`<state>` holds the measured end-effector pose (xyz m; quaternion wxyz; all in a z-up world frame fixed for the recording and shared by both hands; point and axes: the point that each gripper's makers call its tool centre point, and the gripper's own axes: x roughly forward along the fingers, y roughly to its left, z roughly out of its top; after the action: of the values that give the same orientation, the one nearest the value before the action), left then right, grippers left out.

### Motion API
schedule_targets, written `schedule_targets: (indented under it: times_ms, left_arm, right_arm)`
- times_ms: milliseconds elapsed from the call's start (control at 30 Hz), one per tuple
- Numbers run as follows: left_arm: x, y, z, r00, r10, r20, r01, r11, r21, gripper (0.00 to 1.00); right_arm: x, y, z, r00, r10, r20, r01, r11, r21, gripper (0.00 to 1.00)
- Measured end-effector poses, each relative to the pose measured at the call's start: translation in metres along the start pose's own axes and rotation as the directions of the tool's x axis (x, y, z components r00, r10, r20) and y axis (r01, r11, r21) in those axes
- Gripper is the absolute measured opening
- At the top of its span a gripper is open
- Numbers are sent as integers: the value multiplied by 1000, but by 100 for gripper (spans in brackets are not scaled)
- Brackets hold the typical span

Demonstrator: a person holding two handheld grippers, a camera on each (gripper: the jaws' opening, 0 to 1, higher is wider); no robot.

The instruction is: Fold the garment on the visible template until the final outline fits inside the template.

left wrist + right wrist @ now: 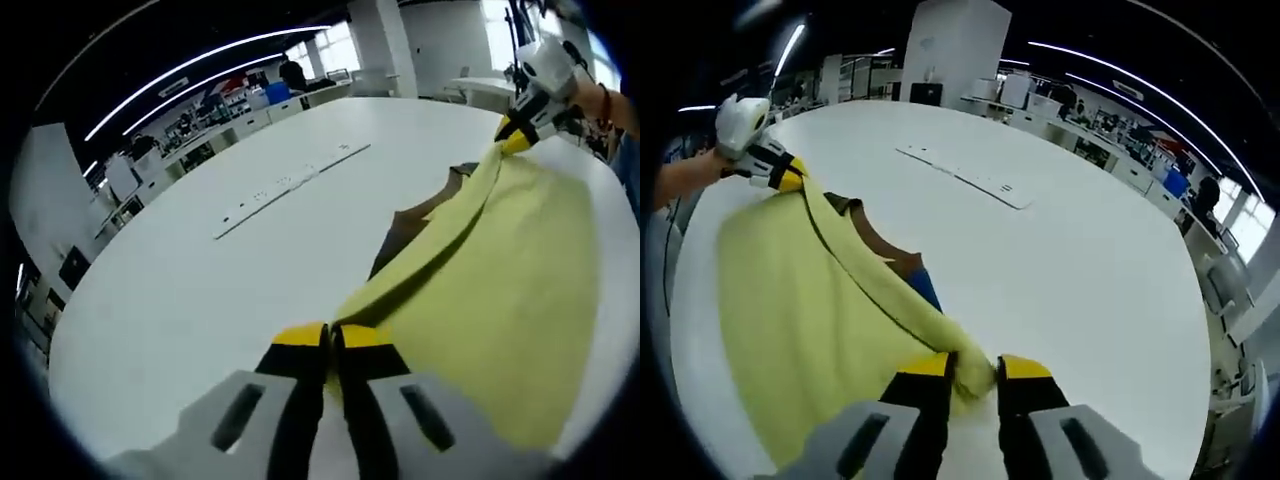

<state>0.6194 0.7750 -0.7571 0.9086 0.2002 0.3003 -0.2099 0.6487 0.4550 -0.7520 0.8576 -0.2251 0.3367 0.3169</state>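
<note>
Garment (500, 290): yellow, stretched above white table (200, 290) between both grippers | left gripper (331, 338): jaws clamped on one garment corner | right gripper (973, 372): jaws pinching opposite corner | brown template (880, 240): partly covered beneath garment

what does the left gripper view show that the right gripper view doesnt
Left gripper view: the left tongs shut on the yellow garment's edge up close, with the right tongs far off. Right gripper view: the right tongs pinching that garment, the left tongs beyond, and a blue patch under the cloth. Both: the garment stretched between them, a brown piece beneath it, the white table.
</note>
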Motion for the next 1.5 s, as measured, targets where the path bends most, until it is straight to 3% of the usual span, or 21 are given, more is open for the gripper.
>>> schedule_targets:
  times_ms: [200, 400, 467, 533, 667, 867, 1000, 1067, 1133, 1333, 1500]
  left_arm:
    - [-8, -4, 1, 998, -56, 38, 55, 998, 25, 11]
    - [-10, -6, -1, 994, -93, 54, 90, 994, 61, 21]
    - [-5, -1, -8, 998, -67, 18, 66, 994, 83, 20]
    - [-2, 0, -8, 998, -64, 20, 62, 995, 82, 17]
    - [4, 11, -9, 1000, -11, 2, 11, 996, 85, 5]
    - [11, 21, -4, 999, 26, 40, -23, 997, -72, 6]
    - [9, 33, -1, 995, 85, 51, -78, 989, -124, 9]
    - [5, 35, -1, 994, 97, 50, -85, 976, -199, 9]
    - [3, 35, 1, 994, 89, 71, -70, 969, -237, 13]
    - [-6, 33, -1, 994, 85, 64, -68, 972, -224, 20]
    - [-15, 29, 1, 995, 62, 82, -42, 974, -224, 34]
  right_arm:
    - [-9, 9, 0, 999, 37, 17, -35, 994, -102, 23]
    - [-1, 8, -5, 999, 33, 5, -32, 987, -157, 22]
    - [3, 8, -5, 1000, 27, 4, -26, 986, -165, 22]
    - [6, 7, -4, 1000, 17, 14, -14, 986, -164, 20]
    - [11, 3, -6, 1000, -9, 16, 11, 988, -156, 12]
    - [17, -14, 2, 994, -84, 68, 86, 996, -23, 3]
    - [15, -27, 9, 984, -151, 93, 147, 988, 41, 5]
    - [13, -29, 10, 983, -155, 103, 146, 985, 89, 7]
    - [11, -29, 9, 984, -148, 98, 137, 984, 111, 11]
    - [4, -27, 6, 986, -118, 115, 90, 971, 223, 29]
    - [-3, -23, 3, 989, -95, 117, 62, 964, 257, 45]
